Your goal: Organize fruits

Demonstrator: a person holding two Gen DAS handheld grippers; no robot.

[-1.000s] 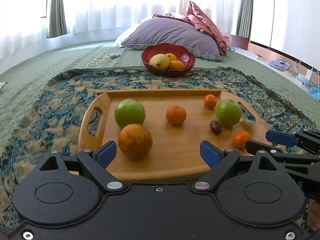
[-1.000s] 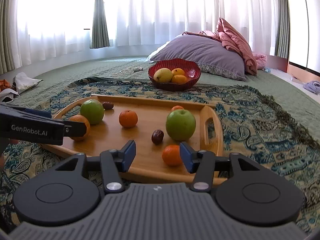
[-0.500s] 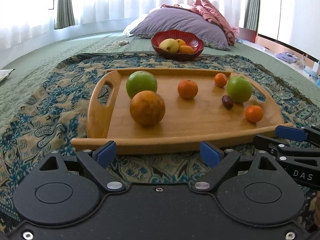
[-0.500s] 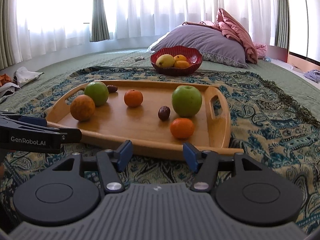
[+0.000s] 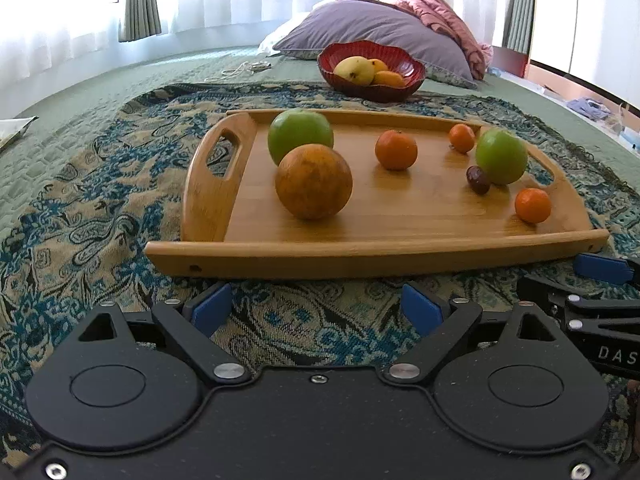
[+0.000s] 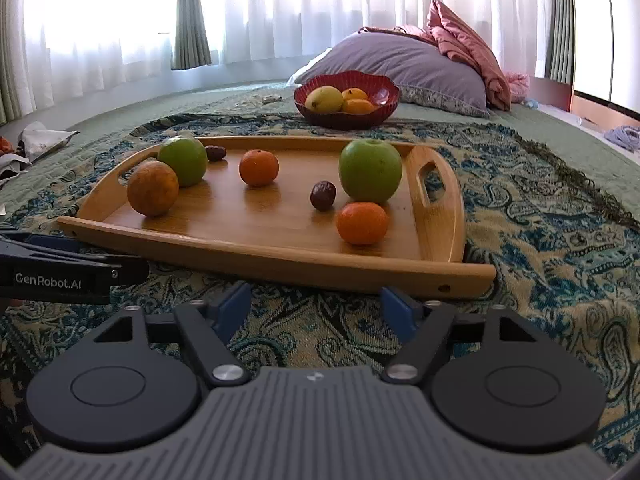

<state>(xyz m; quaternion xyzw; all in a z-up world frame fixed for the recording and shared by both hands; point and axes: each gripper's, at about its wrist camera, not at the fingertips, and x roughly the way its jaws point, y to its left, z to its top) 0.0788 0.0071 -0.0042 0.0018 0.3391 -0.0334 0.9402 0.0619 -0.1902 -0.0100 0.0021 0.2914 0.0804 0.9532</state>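
A wooden tray (image 5: 400, 252) (image 6: 280, 260) lies on a patterned rug. It holds two green apples (image 5: 300, 136) (image 6: 370, 170), a large orange (image 5: 314, 182) (image 6: 153, 188), several small mandarins (image 5: 396, 150) (image 6: 362, 223) and dark dates (image 5: 478, 180) (image 6: 323, 196). A red bowl (image 5: 372, 80) (image 6: 346, 116) with yellow fruit sits behind the tray. My left gripper (image 5: 318, 306) is open and empty, in front of the tray's near rim. My right gripper (image 6: 316, 306) is open and empty, also short of the near rim.
A purple pillow (image 6: 396, 68) and pink blanket (image 6: 468, 44) lie behind the bowl. The patterned rug (image 6: 540, 220) surrounds the tray on a green quilt. Papers (image 6: 40, 140) lie at far left. The other gripper shows at each view's edge (image 5: 592, 300) (image 6: 60, 268).
Both grippers have pulled back from over the tray; the tray and fruit now lie farther ahead, with rug showing between the fingers. Both stay open and empty.
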